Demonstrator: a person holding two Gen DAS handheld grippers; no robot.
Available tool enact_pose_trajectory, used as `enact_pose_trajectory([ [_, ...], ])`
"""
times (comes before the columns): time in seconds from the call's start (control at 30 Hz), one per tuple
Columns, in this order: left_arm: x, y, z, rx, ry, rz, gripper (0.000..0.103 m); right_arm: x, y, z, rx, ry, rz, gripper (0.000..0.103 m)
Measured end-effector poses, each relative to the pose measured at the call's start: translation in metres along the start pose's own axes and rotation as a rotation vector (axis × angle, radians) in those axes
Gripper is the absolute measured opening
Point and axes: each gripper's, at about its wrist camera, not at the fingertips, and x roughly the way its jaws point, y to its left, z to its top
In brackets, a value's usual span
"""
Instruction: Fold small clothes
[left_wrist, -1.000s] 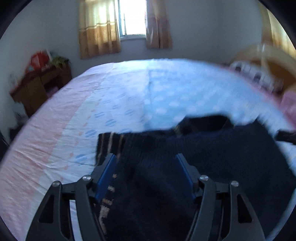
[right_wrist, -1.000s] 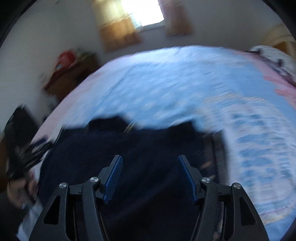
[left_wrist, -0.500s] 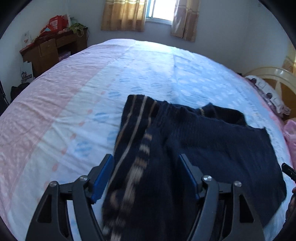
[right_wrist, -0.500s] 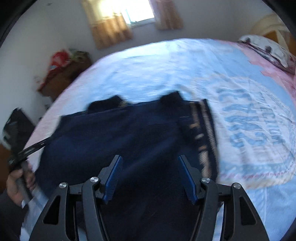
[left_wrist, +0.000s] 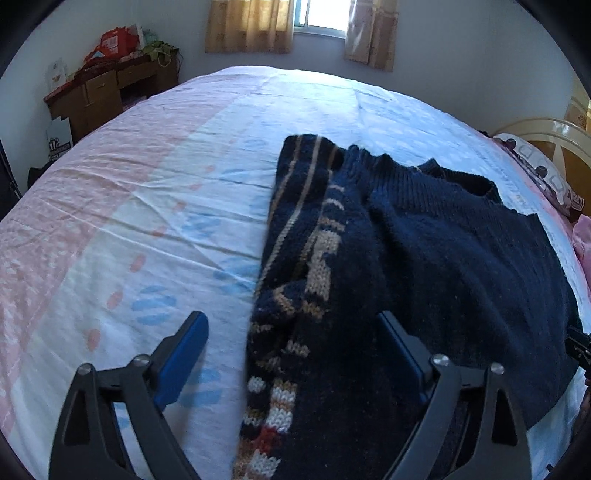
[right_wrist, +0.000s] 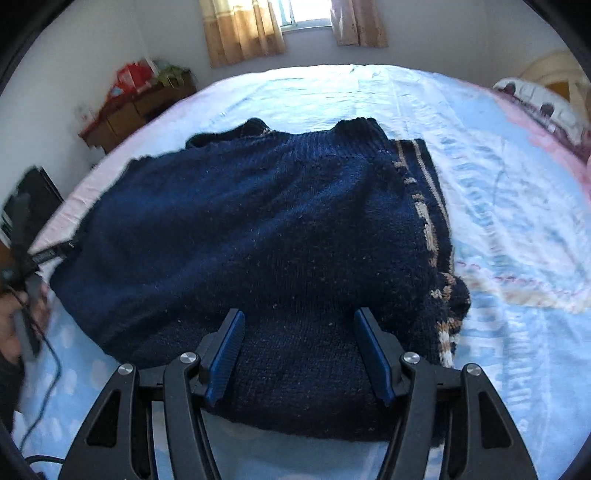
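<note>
My left gripper (left_wrist: 291, 354) stands wide; its jaws have just been opening, and the patterned edge of the sweater (left_wrist: 424, 266) lies loose between them, neither pad pressing on it. My guess is that edge was carried over to make the fold and is now let go so it can settle on top of the dark body.

The sweater is spread on the bed (left_wrist: 155, 206), filling the right half of the left view and the middle of the right view (right_wrist: 258, 229). Its striped tan band runs down the left edge in one picture and down the right edge (right_wrist: 424, 206) in the other, so I take it a side panel is doubled over.

My right gripper (right_wrist: 299, 350) hovers at the lower middle of its frame over the near hem, jaws half apart. The knit shows between the blue pads but I see no pinch; they look free of it.

At the far left of that view, a hand (right_wrist: 11, 325) holds the other tool by its handle.
</note>
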Motion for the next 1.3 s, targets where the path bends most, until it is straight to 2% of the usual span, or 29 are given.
enact_pose_trajectory([
  [0.23,-0.001,0.003,-0.005,0.021,0.015,0.001,0.097,0.006,0.004,0.001,-0.014,0.020,-0.063,0.067],
  [0.4,-0.016,0.008,-0.010,0.030,-0.003,-0.006,0.097,-0.006,0.010,0.007,0.058,0.010,-0.072,0.067],
  [0.63,-0.022,0.029,-0.016,0.003,0.017,-0.009,0.097,-0.003,0.056,0.009,-0.090,0.002,-0.073,0.067],
  [0.77,-0.017,0.037,-0.019,-0.018,0.052,-0.013,0.097,0.018,0.056,0.009,-0.047,0.062,-0.076,0.067],
  [0.9,-0.021,0.037,-0.020,-0.001,0.058,-0.005,0.098,0.011,0.059,0.010,-0.045,0.060,-0.113,0.067],
  [0.97,-0.026,0.040,-0.018,-0.009,0.051,-0.016,0.098,0.002,0.071,0.014,-0.085,0.026,-0.123,0.067],
  [1.1,-0.038,0.050,-0.016,-0.005,0.014,-0.004,0.098,-0.006,0.112,0.025,-0.209,-0.031,-0.083,0.067],
  [1.2,-0.044,0.059,-0.013,0.011,-0.003,0.009,0.098,0.000,0.144,0.032,-0.296,-0.061,-0.057,0.067],
  [1.3,-0.050,0.075,-0.012,0.010,-0.015,0.012,0.098,0.014,0.175,0.034,-0.393,-0.091,-0.069,0.067],
])
